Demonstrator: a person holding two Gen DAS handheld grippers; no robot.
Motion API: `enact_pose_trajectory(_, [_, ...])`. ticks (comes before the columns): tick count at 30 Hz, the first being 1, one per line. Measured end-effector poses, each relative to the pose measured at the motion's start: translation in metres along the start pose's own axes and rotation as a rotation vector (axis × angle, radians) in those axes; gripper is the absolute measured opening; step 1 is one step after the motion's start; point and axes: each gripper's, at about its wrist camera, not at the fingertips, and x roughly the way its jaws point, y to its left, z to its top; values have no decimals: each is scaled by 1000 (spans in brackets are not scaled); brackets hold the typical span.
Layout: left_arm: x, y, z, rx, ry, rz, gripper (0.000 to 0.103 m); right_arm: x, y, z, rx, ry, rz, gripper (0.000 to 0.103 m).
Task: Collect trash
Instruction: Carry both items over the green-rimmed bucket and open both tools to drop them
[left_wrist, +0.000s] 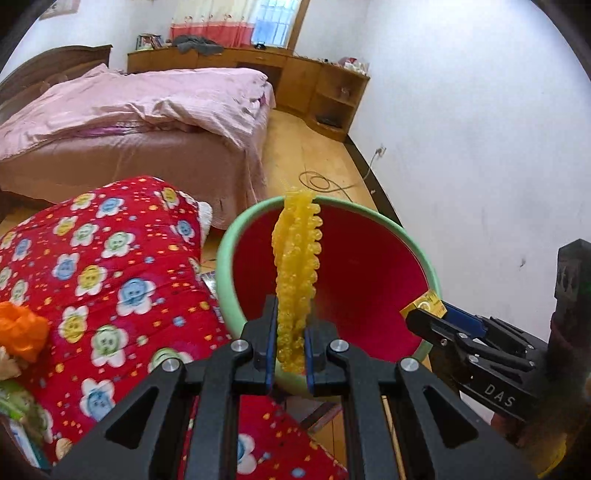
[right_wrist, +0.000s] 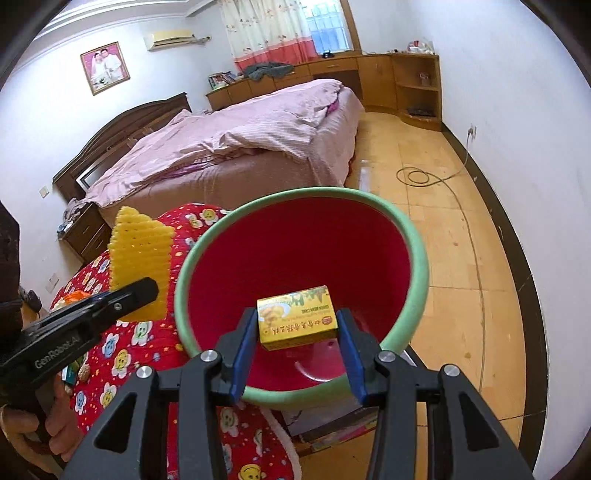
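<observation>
Right tongs: clamped on box, above bin mouth. Left tongs: clamped on foam net, upright at near rim. Advice: centre each over the red interior, then release.

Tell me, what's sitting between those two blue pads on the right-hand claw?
A small yellow box, a green bean cake carton, is held between the right gripper pads, above the red bin with the green rim. The right wrist view shows it best.
</observation>
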Motion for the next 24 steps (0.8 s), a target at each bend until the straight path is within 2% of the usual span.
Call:
enact_pose_trajectory(3, [5, -3, 2, 8, 6, -1, 11, 2, -6, 1, 9, -1, -1, 47])
enact_pose_trajectory(4, [8, -3, 3, 13, 7, 0, 14, 2, -6, 2, 12, -1, 0, 47])
enact_pose_trajectory(7, [8, -5, 4, 18, -3, 14, 40, 4, -8, 3, 16, 1, 6, 47])
enact_pose_trajectory(8, [7, -5, 4, 17, -12, 20, 45, 5, -8, 4, 16, 1, 7, 48])
enact_pose_trajectory(12, [5, -3, 5, 11, -20, 32, 46, 5, -10, 4, 21, -5, 12, 57])
enact_pose_trajectory(24, [-24, 15, -4, -55, -55, 49, 46, -11, -4, 5, 19, -36, 30, 58])
